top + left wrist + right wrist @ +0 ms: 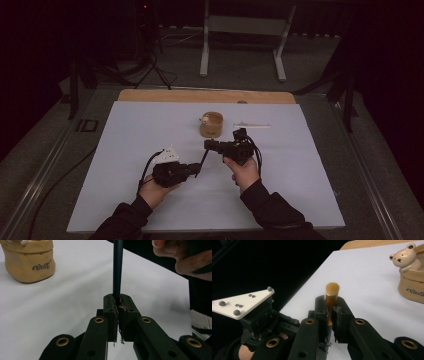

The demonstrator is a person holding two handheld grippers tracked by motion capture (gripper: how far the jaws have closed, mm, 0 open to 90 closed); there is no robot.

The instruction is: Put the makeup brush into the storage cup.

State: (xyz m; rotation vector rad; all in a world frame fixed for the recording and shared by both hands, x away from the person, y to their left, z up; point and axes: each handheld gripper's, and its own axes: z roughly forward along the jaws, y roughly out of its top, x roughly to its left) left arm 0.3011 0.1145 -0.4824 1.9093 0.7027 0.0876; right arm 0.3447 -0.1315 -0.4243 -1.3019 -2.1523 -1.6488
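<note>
So both tongs are clamped on the same thing here: a slim dark pen-like stick with a gold-coloured end. The left tongs are clenched around its dark shaft, the right tongs are clenched on the gold end, and it hangs between them above the white-covered desk. Further back sits a round tan pot with a little bear figure on its rim, and a thin white stick lies just beside it.
</note>
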